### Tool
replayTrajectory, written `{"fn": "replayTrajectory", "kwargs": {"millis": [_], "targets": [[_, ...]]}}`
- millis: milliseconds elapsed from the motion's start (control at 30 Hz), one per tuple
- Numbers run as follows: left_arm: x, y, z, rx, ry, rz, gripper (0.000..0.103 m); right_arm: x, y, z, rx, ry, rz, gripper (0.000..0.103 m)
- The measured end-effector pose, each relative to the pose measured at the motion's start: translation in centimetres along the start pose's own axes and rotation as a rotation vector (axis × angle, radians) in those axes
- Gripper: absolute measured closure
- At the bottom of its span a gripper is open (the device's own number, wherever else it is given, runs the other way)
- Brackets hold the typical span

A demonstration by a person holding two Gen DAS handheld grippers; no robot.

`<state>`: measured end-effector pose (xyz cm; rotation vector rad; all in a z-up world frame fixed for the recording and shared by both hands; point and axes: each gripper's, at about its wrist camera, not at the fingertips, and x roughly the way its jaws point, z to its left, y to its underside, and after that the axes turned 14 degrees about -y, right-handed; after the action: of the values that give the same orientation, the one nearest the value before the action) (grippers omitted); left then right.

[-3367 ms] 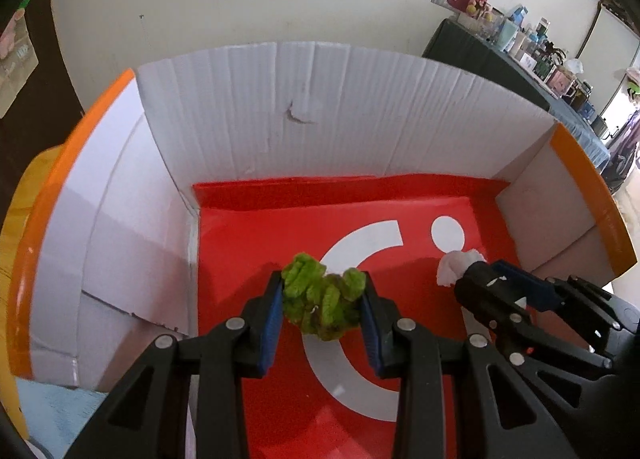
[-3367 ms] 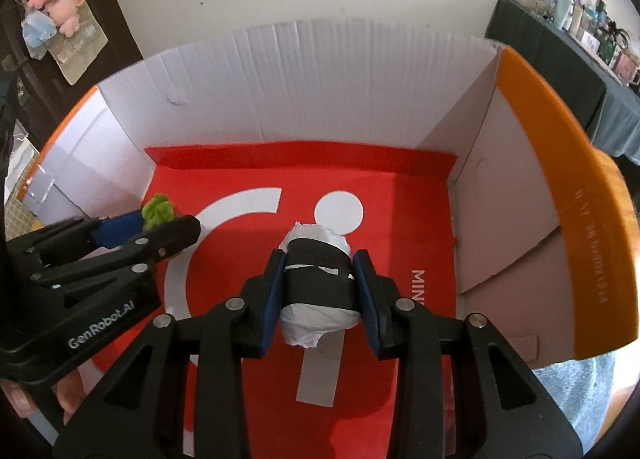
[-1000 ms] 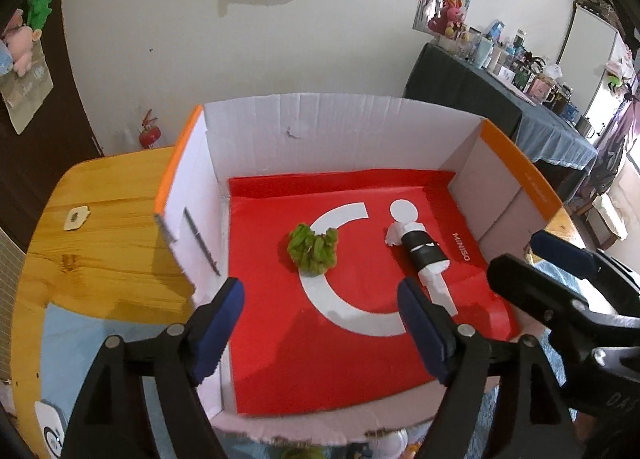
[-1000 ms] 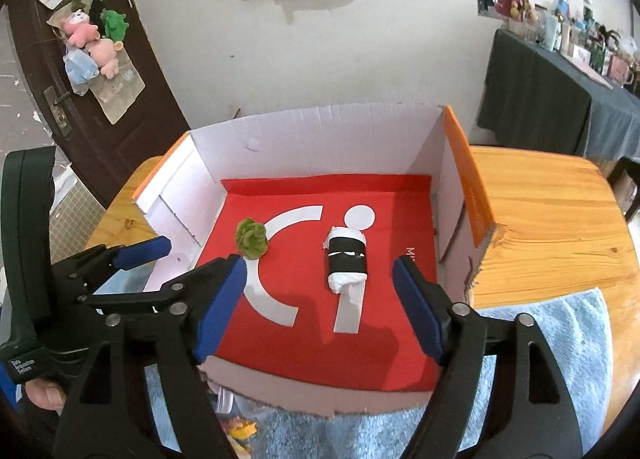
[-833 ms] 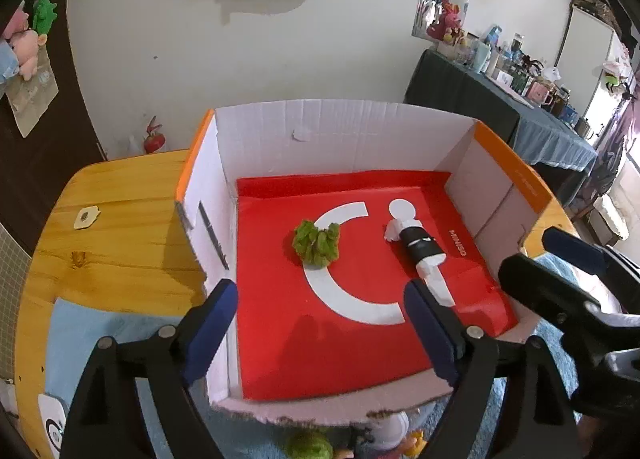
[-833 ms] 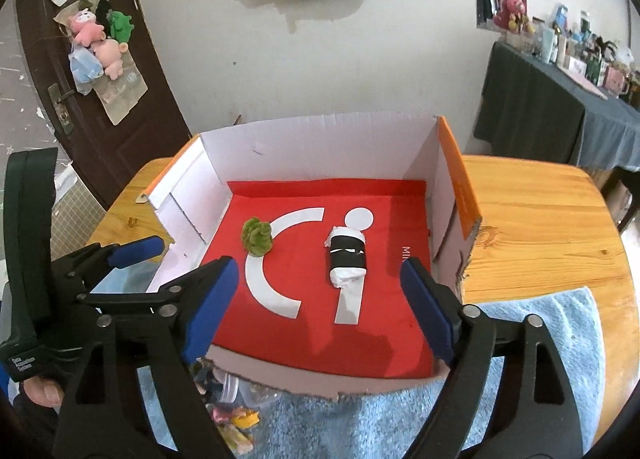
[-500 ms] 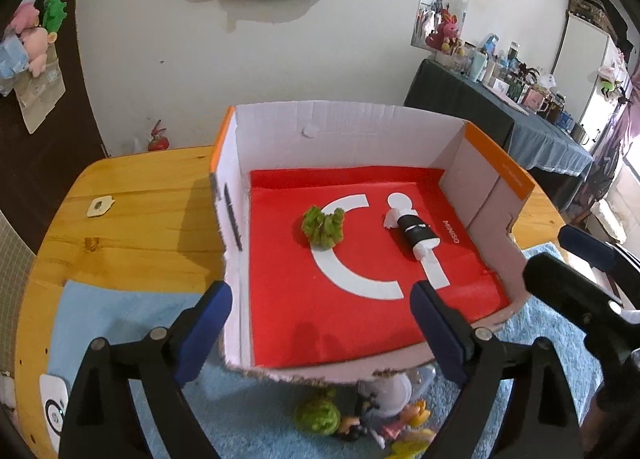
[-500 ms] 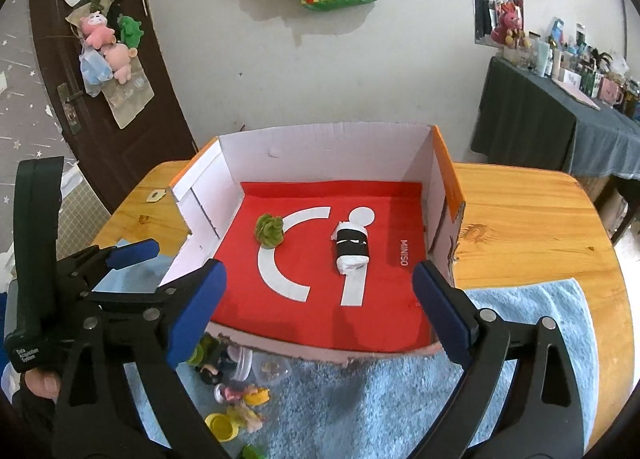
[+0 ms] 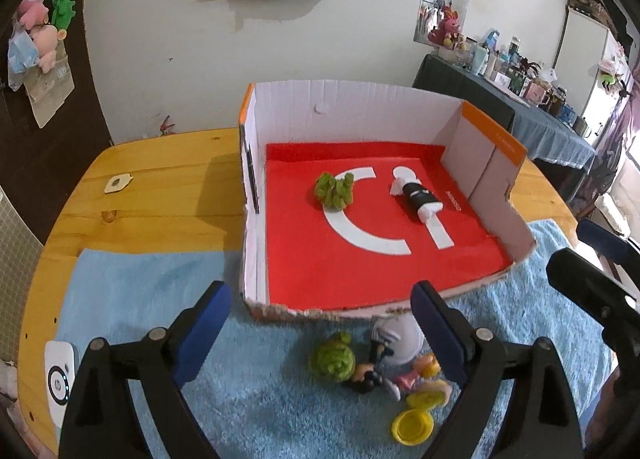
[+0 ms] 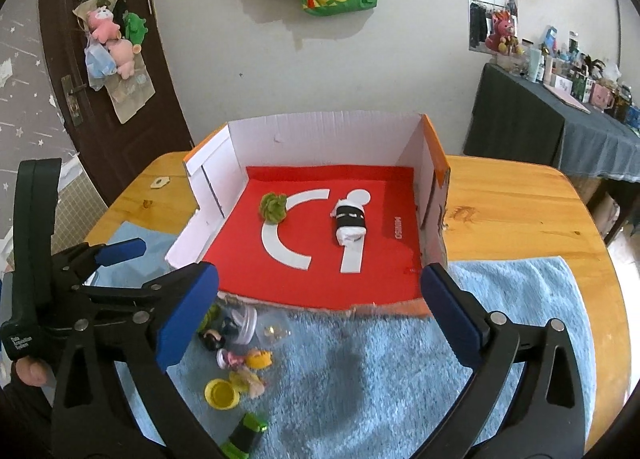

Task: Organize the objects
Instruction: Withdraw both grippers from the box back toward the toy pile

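Both grippers have backed out of the box [image 9: 360, 115] w/ green toy [image 9: 335, 191] & black-white roll [image 9: 416, 197] left inside; left gripper [image 9: 320, 323] wide, empty, right gripper [image 10: 320, 299] opening, empty; approx. 7 small toys [image 10: 240, 355] wait on blue towel [image 10: 400, 379].

Both grippers are black plastic frames with triangular cut-outs in the arms, silver round screws at the joints and blue pads on the fingertips. The left gripper [image 9: 320, 323] and the right gripper [image 10: 320, 309] look alike. The left one's body carries small white lettering (too blurred to read surely, perhaps "Data Acquisition System").
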<state>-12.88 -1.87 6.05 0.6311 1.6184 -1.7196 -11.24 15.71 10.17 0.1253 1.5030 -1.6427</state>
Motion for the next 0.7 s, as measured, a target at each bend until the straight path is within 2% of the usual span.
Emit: {"fn": "replayTrajectory", "kwargs": {"millis": [167, 700], "targets": [[0.1, 1.1, 0.2, -0.011, 0.006, 0.016, 0.01, -0.2, 1.3, 0.4, -0.009, 0.024, 0.013, 0.0], [0.1, 3.9, 1.1, -0.034, 0.009, 0.045, 0.01, -0.1, 4.7, 0.9, 0.005, 0.028, 0.055, 0.0]]}}
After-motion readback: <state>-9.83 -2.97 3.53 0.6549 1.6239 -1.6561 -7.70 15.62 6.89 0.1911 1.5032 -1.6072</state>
